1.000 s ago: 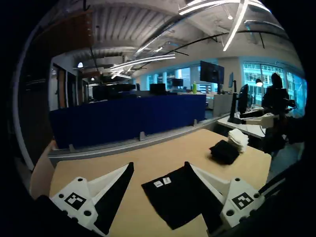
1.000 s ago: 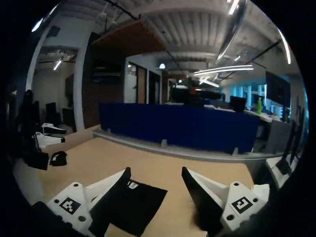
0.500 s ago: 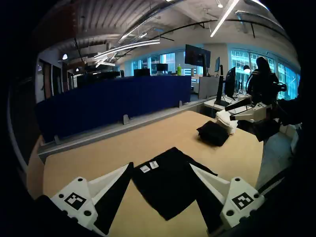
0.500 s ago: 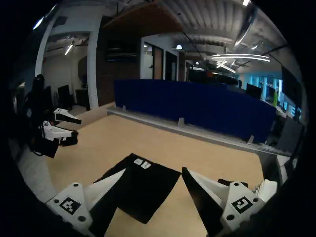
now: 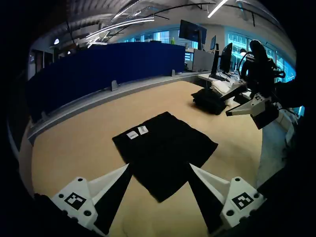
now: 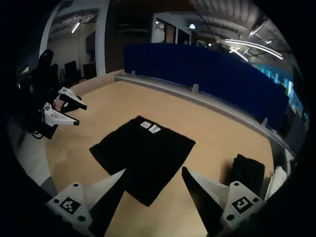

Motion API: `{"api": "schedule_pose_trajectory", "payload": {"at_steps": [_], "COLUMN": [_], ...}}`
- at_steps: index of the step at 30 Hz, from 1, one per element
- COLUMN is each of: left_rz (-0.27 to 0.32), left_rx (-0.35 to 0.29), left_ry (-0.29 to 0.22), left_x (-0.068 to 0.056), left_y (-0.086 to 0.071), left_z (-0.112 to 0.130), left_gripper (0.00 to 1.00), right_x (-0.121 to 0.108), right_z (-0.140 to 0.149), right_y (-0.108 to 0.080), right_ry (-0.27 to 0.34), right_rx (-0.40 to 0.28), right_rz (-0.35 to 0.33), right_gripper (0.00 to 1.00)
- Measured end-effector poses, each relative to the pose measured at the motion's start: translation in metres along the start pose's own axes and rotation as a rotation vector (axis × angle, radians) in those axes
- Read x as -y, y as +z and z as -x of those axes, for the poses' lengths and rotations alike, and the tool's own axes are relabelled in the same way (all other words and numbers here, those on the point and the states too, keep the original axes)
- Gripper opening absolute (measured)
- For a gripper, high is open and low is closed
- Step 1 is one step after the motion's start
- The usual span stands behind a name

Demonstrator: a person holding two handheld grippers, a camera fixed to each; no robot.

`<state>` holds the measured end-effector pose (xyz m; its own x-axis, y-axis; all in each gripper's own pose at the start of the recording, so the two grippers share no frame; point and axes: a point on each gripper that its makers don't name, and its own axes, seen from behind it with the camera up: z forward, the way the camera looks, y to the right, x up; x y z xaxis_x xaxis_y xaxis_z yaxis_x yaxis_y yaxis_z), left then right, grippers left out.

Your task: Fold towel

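Two grippers hover under my control over a black towel (image 5: 166, 144) that lies spread flat in the middle of the tan surface (image 5: 75, 134), white tags (image 5: 137, 132) near its far edge. The left gripper (image 5: 158, 166) and the right gripper (image 6: 153, 170) both have fingers wide apart, holding nothing. A dark folded pile (image 5: 207, 102) sits well apart, by the surface's edge.

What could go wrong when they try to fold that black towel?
The black towel lies at an angle to both grippers, so the fold could come out crooked. The left gripper and the right gripper are open and hold nothing. If the fingers pinch unevenly, the cloth might bunch. In the left gripper view, the right gripper hangs near the stack of folded towels, so a wide swing might knock it.
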<state>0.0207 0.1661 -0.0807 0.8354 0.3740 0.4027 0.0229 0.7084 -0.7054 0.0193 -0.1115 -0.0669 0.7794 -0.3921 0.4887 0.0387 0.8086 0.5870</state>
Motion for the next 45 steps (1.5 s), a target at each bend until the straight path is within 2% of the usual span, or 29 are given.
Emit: {"api": "schedule_pose_trajectory", "payload": {"at_steps": [8, 18, 25, 30, 37, 39, 42, 45], "left_rz": [0.025, 0.059, 0.059, 0.050, 0.038, 0.033, 0.022, 0.015], "left_rx": [0.052, 0.191, 0.275, 0.296, 0.305, 0.310, 0.318, 0.326], "left_ry": [-0.009, 0.056, 0.061, 0.045, 0.044, 0.045, 0.048, 0.049], "left_x": [-0.006, -0.018, -0.019, -0.017, -0.013, -0.012, -0.009, -0.008], "left_y": [0.015, 0.037, 0.052, 0.060, 0.065, 0.065, 0.065, 0.065], "left_z": [0.029, 0.093, 0.127, 0.136, 0.136, 0.136, 0.136, 0.137], "left_gripper": [0.94, 0.94, 0.94, 0.94, 0.91, 0.87, 0.77, 0.75], "right_x": [0.002, 0.011, 0.017, 0.018, 0.018, 0.018, 0.018, 0.020], "right_z": [0.033, 0.092, 0.121, 0.132, 0.141, 0.143, 0.145, 0.148], "right_y": [0.013, 0.033, 0.046, 0.053, 0.058, 0.058, 0.059, 0.060], "right_ry": [-0.009, -0.037, -0.060, -0.054, -0.024, -0.020, -0.018, -0.018], "right_rx": [0.063, 0.175, 0.227, 0.247, 0.260, 0.263, 0.272, 0.278], "right_rz": [-0.012, -0.037, -0.058, -0.065, -0.071, -0.070, -0.066, -0.068], "right_gripper": [1.00, 1.00, 0.99, 0.89, 0.74, 0.67, 0.49, 0.38]}}
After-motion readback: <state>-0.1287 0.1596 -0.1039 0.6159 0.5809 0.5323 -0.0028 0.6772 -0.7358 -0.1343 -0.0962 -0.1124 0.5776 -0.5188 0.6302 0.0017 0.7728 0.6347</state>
